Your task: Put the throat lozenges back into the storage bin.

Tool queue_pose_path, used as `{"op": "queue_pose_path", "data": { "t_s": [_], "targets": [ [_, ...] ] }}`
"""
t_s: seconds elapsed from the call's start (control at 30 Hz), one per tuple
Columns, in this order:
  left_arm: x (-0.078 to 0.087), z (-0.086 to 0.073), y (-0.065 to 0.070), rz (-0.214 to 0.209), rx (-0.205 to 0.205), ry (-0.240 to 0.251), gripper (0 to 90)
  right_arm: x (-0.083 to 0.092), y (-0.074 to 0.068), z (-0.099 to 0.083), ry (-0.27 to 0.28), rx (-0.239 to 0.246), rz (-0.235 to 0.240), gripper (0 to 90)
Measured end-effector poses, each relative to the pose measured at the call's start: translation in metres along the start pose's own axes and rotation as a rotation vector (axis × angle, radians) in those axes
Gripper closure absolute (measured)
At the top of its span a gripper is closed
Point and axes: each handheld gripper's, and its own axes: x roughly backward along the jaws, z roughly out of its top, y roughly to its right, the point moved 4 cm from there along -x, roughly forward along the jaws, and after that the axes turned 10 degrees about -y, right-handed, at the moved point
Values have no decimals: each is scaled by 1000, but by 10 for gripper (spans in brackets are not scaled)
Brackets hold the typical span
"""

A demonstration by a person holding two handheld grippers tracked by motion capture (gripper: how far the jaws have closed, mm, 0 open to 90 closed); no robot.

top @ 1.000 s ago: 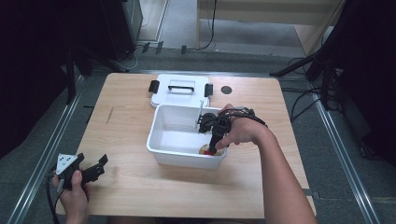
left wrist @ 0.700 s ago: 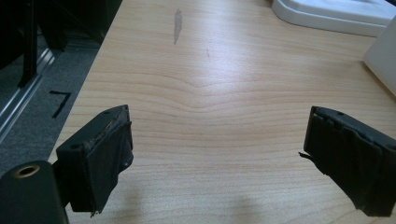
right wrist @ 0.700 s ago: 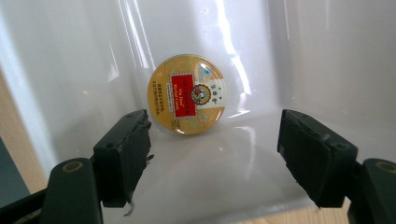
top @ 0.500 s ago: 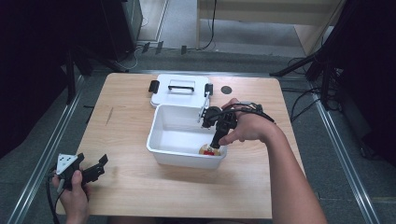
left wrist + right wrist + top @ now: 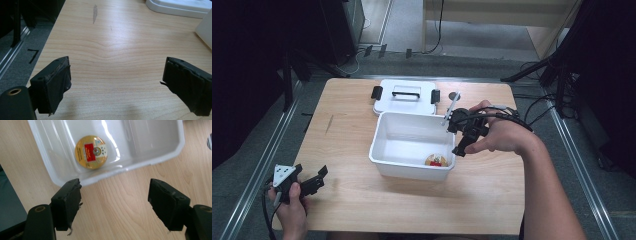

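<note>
Hovering over the table (image 5: 120, 202) just outside the white bin (image 5: 120, 171), my right gripper (image 5: 113, 187) has its fingers apart with nothing between them. The gold tin (image 5: 91, 152) lies flat inside the bin, beyond my left fingertip and past the rim. To do this well I should lift clear of the rim before heading for the lid (image 5: 404, 95) beyond the bin, so no pad clips the wall. My left gripper (image 5: 115, 72) is open and empty, well apart from the bin. The tin's label is too small to read, and the small dark disc (image 5: 454, 95) beside the lid may be a cap.
</note>
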Motion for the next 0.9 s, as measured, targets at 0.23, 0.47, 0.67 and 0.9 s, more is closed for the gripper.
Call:
{"op": "queue_pose_path", "data": {
  "t_s": [0.23,0.47,0.67,0.9],
  "targets": [
    [0,0,1,4,-4,1,85,3,4,-25,-5,-28,-10,268],
    [0,0,1,4,-5,2,85,-4,7,-50,-17,-73,-1,265],
    [0,0,1,4,-4,2,85,-14,9,-67,-11,-110,9,262],
    [0,0,0,3,-7,0,85,-38,8,-91,20,-183,38,255]
  ]
}}
